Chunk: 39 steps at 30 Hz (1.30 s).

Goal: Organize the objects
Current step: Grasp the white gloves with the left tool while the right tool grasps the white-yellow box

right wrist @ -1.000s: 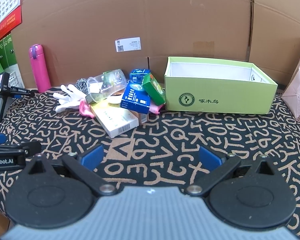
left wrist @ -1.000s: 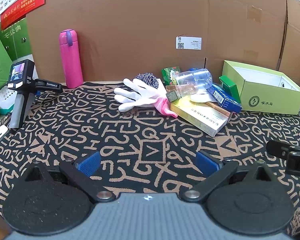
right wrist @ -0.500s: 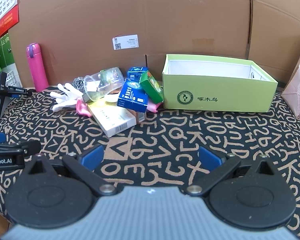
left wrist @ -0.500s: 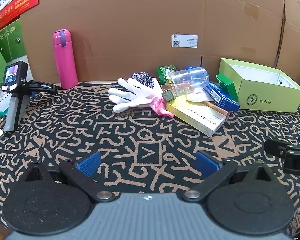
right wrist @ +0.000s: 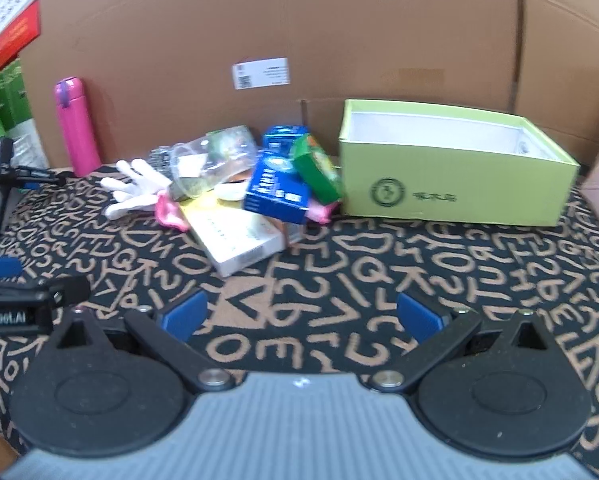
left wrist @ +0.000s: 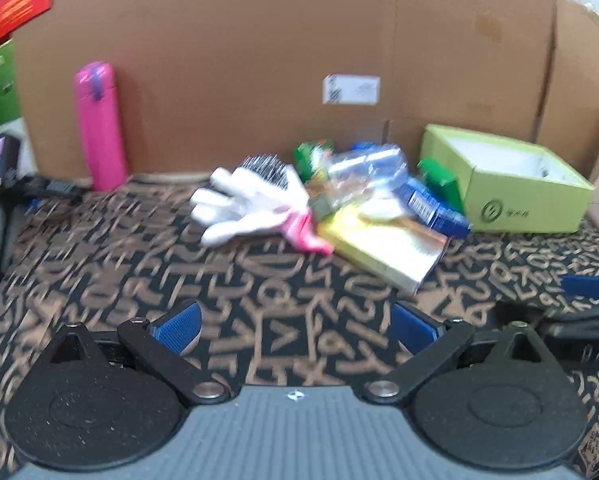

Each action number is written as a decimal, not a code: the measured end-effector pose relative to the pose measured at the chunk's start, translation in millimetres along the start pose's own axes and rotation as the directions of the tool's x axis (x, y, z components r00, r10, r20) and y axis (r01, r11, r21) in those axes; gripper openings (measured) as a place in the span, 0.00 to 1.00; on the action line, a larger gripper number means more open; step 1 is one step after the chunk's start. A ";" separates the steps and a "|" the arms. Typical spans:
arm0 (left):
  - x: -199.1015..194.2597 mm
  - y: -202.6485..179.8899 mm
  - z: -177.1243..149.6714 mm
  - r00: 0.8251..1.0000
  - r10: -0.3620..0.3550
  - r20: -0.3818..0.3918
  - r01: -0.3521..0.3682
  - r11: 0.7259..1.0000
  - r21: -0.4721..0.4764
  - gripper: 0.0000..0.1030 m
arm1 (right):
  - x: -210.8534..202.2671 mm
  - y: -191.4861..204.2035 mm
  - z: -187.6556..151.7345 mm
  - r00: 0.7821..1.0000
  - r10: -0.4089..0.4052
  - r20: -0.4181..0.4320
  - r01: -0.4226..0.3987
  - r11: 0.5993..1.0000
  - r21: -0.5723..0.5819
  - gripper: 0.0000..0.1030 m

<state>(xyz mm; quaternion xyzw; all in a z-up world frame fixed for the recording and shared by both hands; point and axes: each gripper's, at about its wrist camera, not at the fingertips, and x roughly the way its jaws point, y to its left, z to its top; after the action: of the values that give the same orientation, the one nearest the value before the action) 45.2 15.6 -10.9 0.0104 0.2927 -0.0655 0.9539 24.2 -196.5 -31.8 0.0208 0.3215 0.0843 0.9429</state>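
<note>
Patterned cloth (right wrist: 379, 264); both claws wide, w/o load.

Both wrist views face the cardboard wall (right wrist: 299, 20) – low, sharing the clutter.

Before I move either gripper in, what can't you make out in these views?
- Green box floor: hidden by its front wall, both views.
- Left wrist view: motion blur smears the pile.
- Clear cup: whether anything is inside can't be told.
- Blue carton text: too blurred to read.
- Items under the pile: covered.
</note>
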 end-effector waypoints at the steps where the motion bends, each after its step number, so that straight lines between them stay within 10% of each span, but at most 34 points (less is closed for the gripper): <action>1: 7.2 2.0 3.8 1.000 -0.014 0.007 0.014 1.000 0.017 1.00 | 6.0 0.8 0.7 0.999 0.049 0.005 -0.049 0.999 -0.018 1.00; 5: 46.1 9.4 22.8 0.998 -0.067 0.004 0.066 0.997 0.039 1.00 | 49.3 8.7 13.1 0.980 0.199 -0.012 -0.200 0.977 -0.068 1.00; 11: 104.7 26.0 46.8 0.997 -0.073 -0.026 0.071 0.994 -0.079 0.99 | 110.9 21.9 30.8 0.977 0.201 -0.072 -0.208 0.972 -0.107 0.95; 18: 139.9 29.6 56.7 0.978 -0.197 -0.069 0.188 0.974 -0.127 0.60 | 110.3 25.0 26.8 0.985 0.160 -0.067 -0.167 0.978 -0.124 0.72; 22: 141.4 29.4 47.9 0.957 -0.279 -0.083 0.264 0.952 -0.155 0.11 | 83.1 18.8 17.9 0.984 0.161 -0.083 -0.170 0.978 -0.123 0.70; 25: 132.2 29.6 36.6 0.958 -0.270 -0.097 0.256 0.957 -0.135 0.05 | 61.0 18.3 7.0 0.981 0.168 -0.098 -0.180 0.975 -0.133 0.70; 32: 55.0 36.5 -11.7 0.933 -0.313 -0.179 0.291 0.947 -0.136 0.05 | 33.7 25.2 -12.8 0.963 0.197 -0.182 -0.230 0.957 -0.179 0.71; 36: 35.7 47.2 -11.5 0.959 -0.230 -0.165 0.197 0.961 -0.194 0.65 | 32.5 34.6 -9.4 0.967 0.200 -0.159 -0.234 0.945 -0.227 0.83; 39: 45.8 50.0 4.8 0.982 -0.170 -0.080 0.148 0.963 -0.225 0.75 | 41.5 43.7 -1.9 0.967 0.212 -0.143 -0.243 0.936 -0.256 0.84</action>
<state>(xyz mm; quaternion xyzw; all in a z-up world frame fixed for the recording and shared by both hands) 92.0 59.4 -33.5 -0.1147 0.3446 -0.1087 0.9254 49.0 -146.3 -54.3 -0.0762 0.3550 0.2374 0.9010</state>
